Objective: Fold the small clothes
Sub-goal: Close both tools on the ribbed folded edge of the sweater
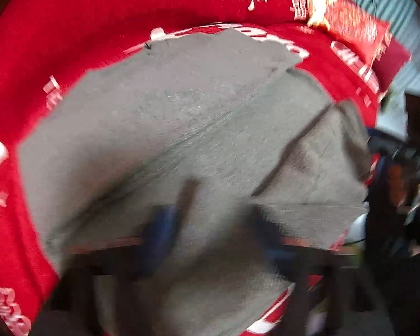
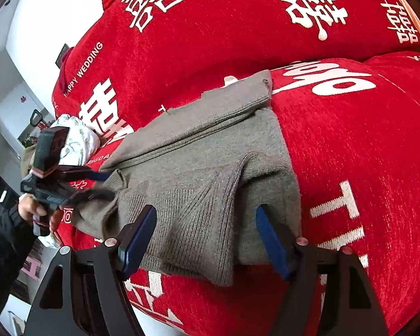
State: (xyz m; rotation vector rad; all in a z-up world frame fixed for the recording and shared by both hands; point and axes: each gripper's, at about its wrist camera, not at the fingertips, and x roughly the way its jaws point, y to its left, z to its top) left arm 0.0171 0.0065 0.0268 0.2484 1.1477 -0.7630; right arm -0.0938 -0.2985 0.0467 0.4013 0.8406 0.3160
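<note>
The right hand-held gripper point(image 2: 207, 238) stands wide, its two blue-padded fingers point(image 2: 138, 238) spread to either side of the near edge of a grey knitted garment point(image 2: 204, 162), with ribbed cloth lying between them and neither pad pressing on it. The garment lies partly folded on a bed under a red cover point(image 2: 350, 140) printed with large white characters and the words "HAPPY WEDDING"; one thick folded band runs along its far side, and a ribbed layer is turned over the middle. At the garment's left edge, seen from the right wrist, the left hand-held gripper point(image 2: 109, 184) reaches in with its jaws drawn narrow around a bunched corner of the knit, which looks pinched between them, though blur there keeps the contact from being certain. A hand point(image 2: 30, 208) in a dark sleeve point(image 2: 2, 243) grips that tool's handle. The left wrist view is heavily smeared: its own fingers point(image 1: 159, 232) appear only as dark blue streaks low in the picture over grey cloth point(image 1: 182, 128), and how they stand cannot be read there. The same garment fills the middle of that view with the red cover point(image 1: 70, 28) all round it. Beyond the garment in the right wrist view, a small white patterned bundle point(image 2: 75, 140) sits on the cover near the left tool, and a red and gold cushion point(image 1: 350, 22) lies at the far top right of the left wrist view.
</note>
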